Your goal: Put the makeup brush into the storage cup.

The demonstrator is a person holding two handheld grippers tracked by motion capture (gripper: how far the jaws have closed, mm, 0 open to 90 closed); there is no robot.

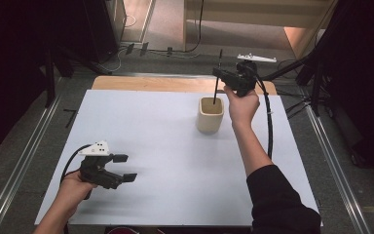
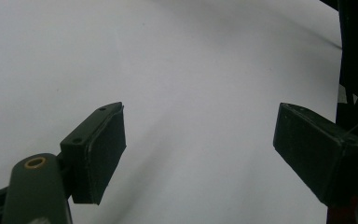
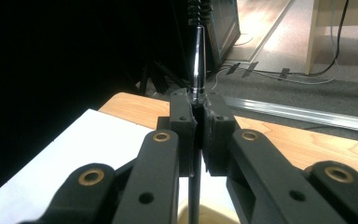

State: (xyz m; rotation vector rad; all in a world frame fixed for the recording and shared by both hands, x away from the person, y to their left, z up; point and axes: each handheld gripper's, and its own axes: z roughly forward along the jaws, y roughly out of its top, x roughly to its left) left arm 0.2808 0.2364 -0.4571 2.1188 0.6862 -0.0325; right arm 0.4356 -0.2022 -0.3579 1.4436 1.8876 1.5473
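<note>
Item: cream cup [image 1: 210, 115], upright on the white surface [image 1: 165, 161] toward its far side, taken here as the landmark. Item: thin dark rod [image 1: 217, 83], standing nearly upright with its lower end inside the cup's mouth and its top above the right claw [image 1: 222, 74]; that claw is clamped on the rod partway up, directly over the cup's far rim, as the right gripper view confirms with both jaws pressed against the shaft [image 3: 196, 70]. Item: left claw [image 1: 124, 167], well away from the cup toward the near left corner, jaws spread wide with nothing between them, held just over bare white surface [image 2: 177, 70]. Risks, judged: the grip sits on a slim, smooth shaft, so the rod could pivot or slip in the jaws; a sideways pull with the tip inside could drag on the rim and tip the light cup; letting go high could make the rod lean and topple it. Not determinable: what the rod is, since its head is dark and blurred against the background; whether its tip touches the cup's bottom; whether the cup holds anything else.
</note>
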